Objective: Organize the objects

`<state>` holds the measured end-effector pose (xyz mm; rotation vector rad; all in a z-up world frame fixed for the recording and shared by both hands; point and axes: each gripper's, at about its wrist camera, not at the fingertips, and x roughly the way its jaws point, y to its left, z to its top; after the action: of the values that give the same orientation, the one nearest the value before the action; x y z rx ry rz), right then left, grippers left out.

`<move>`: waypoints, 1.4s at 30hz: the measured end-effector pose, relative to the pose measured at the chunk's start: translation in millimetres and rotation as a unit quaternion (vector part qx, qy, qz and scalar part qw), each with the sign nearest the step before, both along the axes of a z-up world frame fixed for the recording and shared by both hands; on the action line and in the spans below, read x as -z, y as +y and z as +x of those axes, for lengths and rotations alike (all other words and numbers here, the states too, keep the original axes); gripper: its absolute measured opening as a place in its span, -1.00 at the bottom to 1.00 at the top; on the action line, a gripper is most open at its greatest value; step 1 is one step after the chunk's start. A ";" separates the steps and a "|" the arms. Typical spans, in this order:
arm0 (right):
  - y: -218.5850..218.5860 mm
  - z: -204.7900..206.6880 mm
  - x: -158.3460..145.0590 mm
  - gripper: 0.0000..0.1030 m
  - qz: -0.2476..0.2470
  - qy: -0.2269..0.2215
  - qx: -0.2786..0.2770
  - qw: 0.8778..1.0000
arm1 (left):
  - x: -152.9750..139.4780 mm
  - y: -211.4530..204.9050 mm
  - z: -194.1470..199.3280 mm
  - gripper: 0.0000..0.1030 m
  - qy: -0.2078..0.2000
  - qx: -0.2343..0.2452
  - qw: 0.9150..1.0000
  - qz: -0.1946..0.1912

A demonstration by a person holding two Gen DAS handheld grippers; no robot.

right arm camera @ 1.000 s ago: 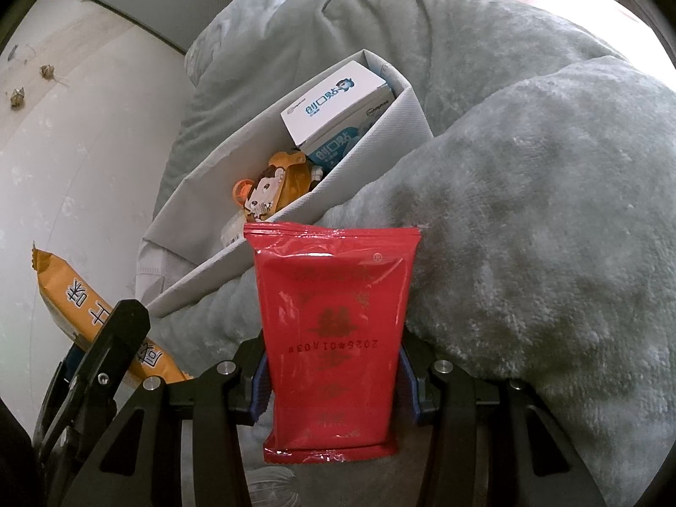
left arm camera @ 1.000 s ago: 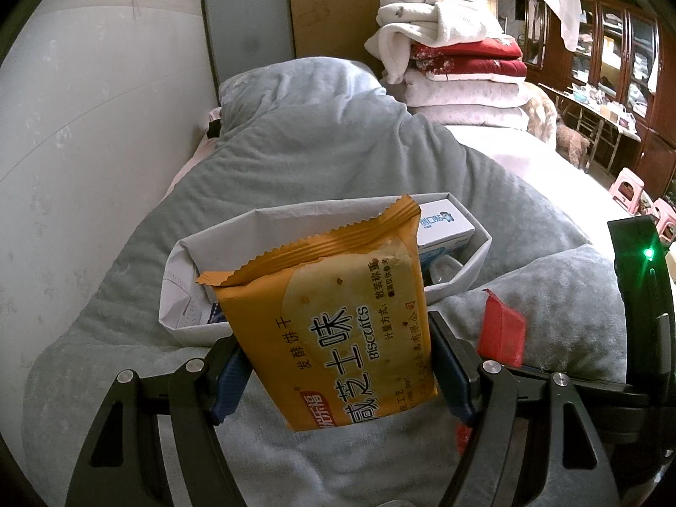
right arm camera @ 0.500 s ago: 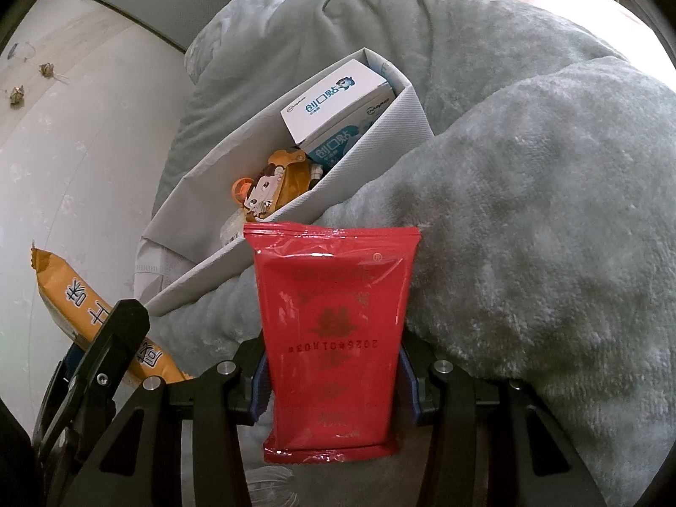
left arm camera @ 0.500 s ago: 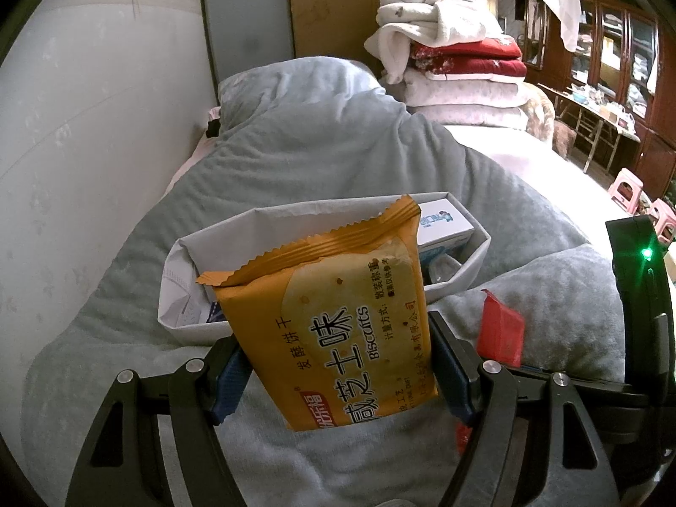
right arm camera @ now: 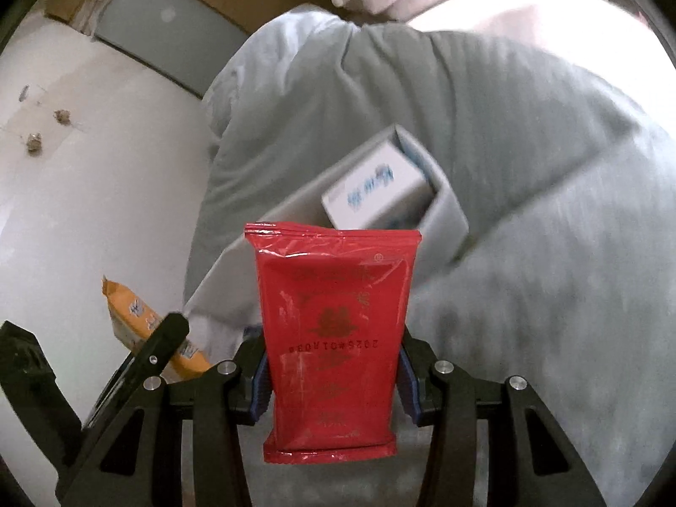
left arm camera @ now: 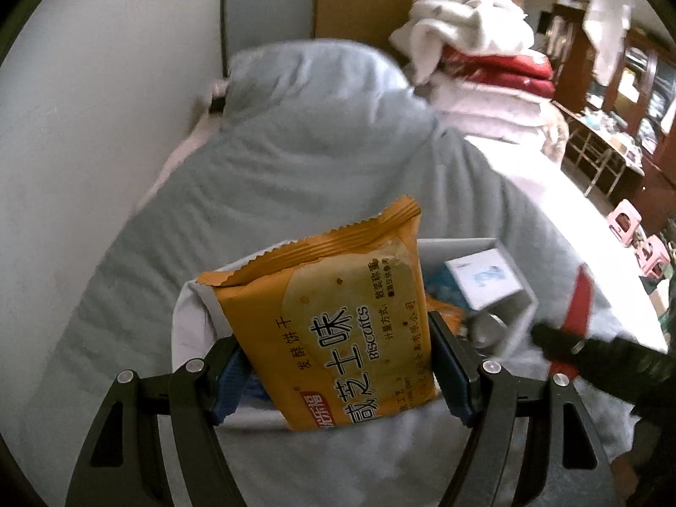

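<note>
My left gripper [left arm camera: 338,363] is shut on an orange biscuit packet [left arm camera: 333,321], held upright right over the near rim of the grey fabric bin [left arm camera: 190,312]. Inside the bin lies a white and blue box [left arm camera: 486,279]. My right gripper [right arm camera: 331,376] is shut on a red foil packet [right arm camera: 333,338], upright in front of the same grey bin [right arm camera: 443,219] with the white box [right arm camera: 376,186] in it. The orange packet [right arm camera: 126,312] and the left gripper's arm show at the lower left of the right wrist view. The red packet [left arm camera: 579,300] shows at the right of the left wrist view.
The bin rests on a grey quilt [left arm camera: 295,148] spread over a bed beside a pale wall [left arm camera: 84,105]. Folded white and red bedding [left arm camera: 477,50] is stacked behind. Wooden cabinets [left arm camera: 625,84] and pink stools [left arm camera: 633,228] stand at the far right.
Both grippers have moved toward the bin, which now looks larger and closer. The orange packet now overlaps the bin's near rim. The right gripper has risen, and both views are blurred.
</note>
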<state>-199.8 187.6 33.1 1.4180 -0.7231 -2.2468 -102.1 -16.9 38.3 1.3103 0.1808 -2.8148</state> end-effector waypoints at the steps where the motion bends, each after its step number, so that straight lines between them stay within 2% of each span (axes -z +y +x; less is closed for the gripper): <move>1: -4.5 -9.7 -1.9 -0.11 0.000 0.001 0.003 1.000 | 5.4 -5.6 -7.5 0.45 -0.009 0.000 1.000 0.010; 5: -23.1 -42.1 -2.8 -0.11 0.009 -0.008 0.019 1.000 | 22.4 -10.4 -32.4 0.45 -0.033 0.017 0.999 0.004; 8: -54.5 -58.5 -2.9 -0.08 0.042 -0.003 0.014 0.999 | 25.7 -5.5 -42.0 0.46 -0.042 0.029 0.999 0.000; 10: -67.6 -63.7 -1.6 -0.07 0.058 -0.001 0.001 0.998 | 19.2 0.0 -40.0 0.46 -0.033 0.033 0.999 -0.007; 13: -90.7 -75.6 2.2 -0.02 0.111 -0.029 -0.039 0.993 | 5.0 5.9 -31.8 0.52 -0.003 0.044 0.999 -0.024; 15: -94.0 -78.5 2.1 0.02 0.125 -0.034 -0.054 0.990 | -2.4 8.9 -28.3 0.52 0.010 0.052 0.998 -0.034; 21: -68.4 -74.3 -12.8 0.09 0.060 -0.021 -0.039 0.997 | -19.5 5.3 -6.4 0.52 0.065 0.052 0.996 -0.025; 25: -60.0 -67.1 -39.9 0.08 0.062 0.030 -0.065 0.996 | -38.9 3.3 25.7 0.52 0.099 0.057 0.993 -0.036; 29: -33.1 -29.0 -67.1 0.08 0.061 0.091 -0.102 0.989 | -62.2 -2.5 69.3 0.52 0.109 0.061 0.991 -0.041; 35: 28.5 39.0 -80.1 0.08 0.071 0.175 -0.081 0.979 | -83.1 -8.3 131.5 0.52 0.113 0.071 0.988 -0.077; 39: 63.0 86.1 -88.2 0.08 0.120 0.241 -0.056 0.961 | -82.7 -22.5 165.8 0.52 0.109 0.060 0.989 -0.078; 42: 78.1 115.1 -82.7 0.09 0.169 0.293 -0.069 0.938 | -81.2 -31.7 186.8 0.52 0.111 0.047 0.989 -0.091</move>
<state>-84.8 265.6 115.8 0.7990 -0.0412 -2.5640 84.7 -48.6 119.4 0.9930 -0.1347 -2.9659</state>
